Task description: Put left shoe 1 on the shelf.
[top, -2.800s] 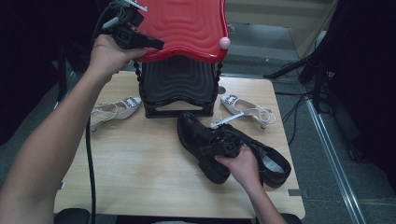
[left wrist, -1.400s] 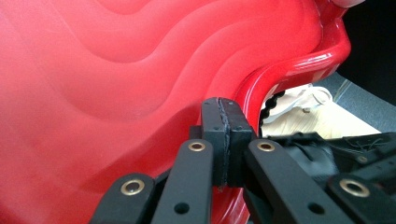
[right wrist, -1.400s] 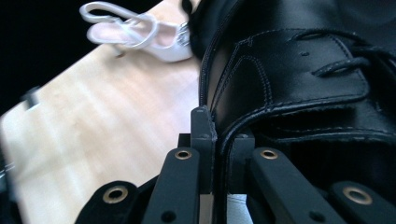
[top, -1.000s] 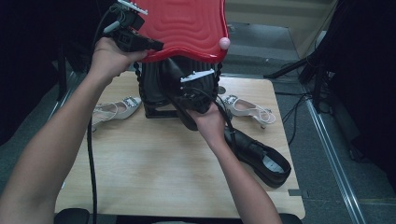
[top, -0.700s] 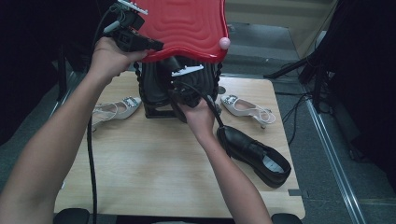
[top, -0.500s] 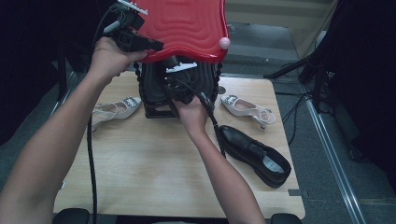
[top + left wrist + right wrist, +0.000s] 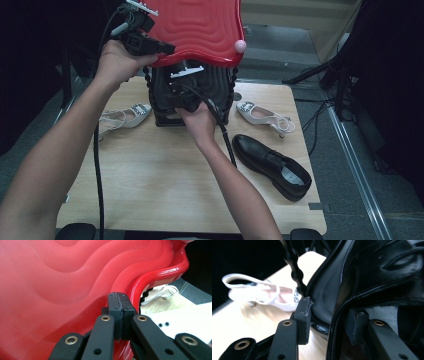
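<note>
High view shows the work about half done, as a judgement: one black shoe (image 7: 274,165) lies on the table (image 7: 150,185) at lower right of the frame, while the right gripper (image 7: 184,98) carries its mate into the black box (image 7: 220,92) at upper centre. That box's red lid (image 7: 200,25) is held up by the left gripper (image 7: 150,45), whose jaws look pressed together on the lid's rim in the left gripper view. Right gripper view shows the jaws clamped over the collar of the carried shoe (image 7: 382,275), one pad (image 7: 303,315) outside and one inside. Left to do: release this shoe inside, fetch the second, lower the lid. The shoe is glossy black leather, stiff, with a pale lining. Two white sandals (image 7: 265,114) lie either side of the box.
</note>
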`<state>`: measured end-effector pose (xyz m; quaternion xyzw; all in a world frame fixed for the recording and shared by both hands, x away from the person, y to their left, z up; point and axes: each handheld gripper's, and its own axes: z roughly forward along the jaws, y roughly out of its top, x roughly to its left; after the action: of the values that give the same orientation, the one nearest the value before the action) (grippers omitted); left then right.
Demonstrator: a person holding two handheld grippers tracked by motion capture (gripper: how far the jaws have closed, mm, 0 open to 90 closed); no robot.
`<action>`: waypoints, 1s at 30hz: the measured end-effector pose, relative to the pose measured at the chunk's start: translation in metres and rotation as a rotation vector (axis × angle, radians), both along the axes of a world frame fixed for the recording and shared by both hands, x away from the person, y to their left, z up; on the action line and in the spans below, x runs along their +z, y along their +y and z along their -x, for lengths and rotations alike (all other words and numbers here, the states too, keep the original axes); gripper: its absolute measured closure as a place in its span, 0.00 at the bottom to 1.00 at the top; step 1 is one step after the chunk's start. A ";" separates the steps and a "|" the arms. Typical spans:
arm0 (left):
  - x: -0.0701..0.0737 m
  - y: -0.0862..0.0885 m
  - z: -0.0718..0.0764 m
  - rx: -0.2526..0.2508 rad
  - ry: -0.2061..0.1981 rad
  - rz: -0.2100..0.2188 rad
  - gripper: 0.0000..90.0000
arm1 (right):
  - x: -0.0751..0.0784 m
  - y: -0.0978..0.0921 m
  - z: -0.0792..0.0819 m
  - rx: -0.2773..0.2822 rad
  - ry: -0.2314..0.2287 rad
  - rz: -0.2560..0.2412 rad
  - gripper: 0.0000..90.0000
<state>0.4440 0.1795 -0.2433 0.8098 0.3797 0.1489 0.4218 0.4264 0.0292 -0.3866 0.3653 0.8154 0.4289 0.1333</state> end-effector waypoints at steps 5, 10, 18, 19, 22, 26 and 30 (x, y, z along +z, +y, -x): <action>0.000 0.000 0.000 0.003 0.000 0.004 1.00 | 0.007 -0.009 0.008 0.004 0.010 -0.039 0.69; 0.000 0.000 0.000 0.000 -0.002 0.003 1.00 | 0.014 -0.022 0.020 0.023 0.000 -0.046 0.76; 0.000 0.001 -0.002 -0.003 0.002 0.003 1.00 | 0.015 -0.048 0.042 0.105 0.016 -0.068 1.00; 0.000 0.001 -0.001 -0.002 0.000 0.005 1.00 | 0.013 -0.051 0.044 0.109 0.027 -0.076 1.00; 0.000 0.001 -0.001 -0.001 0.002 0.006 1.00 | 0.004 -0.059 0.050 0.118 0.031 -0.063 1.00; 0.000 0.001 -0.001 -0.003 0.000 0.006 1.00 | -0.010 -0.068 0.056 0.143 0.018 -0.029 1.00; 0.000 0.000 -0.001 0.000 0.000 0.007 1.00 | -0.018 -0.074 0.060 0.145 0.011 -0.011 1.00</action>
<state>0.4450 0.1798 -0.2436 0.8083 0.3802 0.1476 0.4246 0.3667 -0.0443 -0.4042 0.3083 0.8380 0.4400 0.0951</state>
